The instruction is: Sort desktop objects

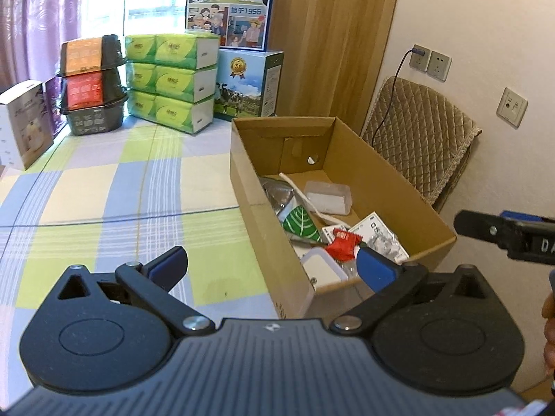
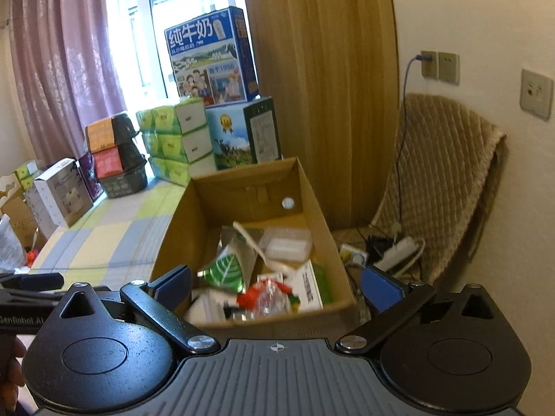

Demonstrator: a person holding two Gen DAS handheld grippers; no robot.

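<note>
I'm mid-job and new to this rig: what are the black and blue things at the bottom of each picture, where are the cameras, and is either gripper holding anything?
There is no robot arm here. A person holds a two-finger gripper in each hand, and each one carries a fisheye camera looking forward along its fingers.

The left wrist view shows the left gripper: black arms with blue pads, spread wide, nothing between them. The right wrist view shows the right gripper, equally open and empty.

Both face an open cardboard box standing on a table with a checked cloth. Inside the box lie small items, among them a green leaf-print packet, a red wrapper and a clear plastic case.

At the back stand green tissue packs and milk cartons. Beside the table is a padded chair.
</note>
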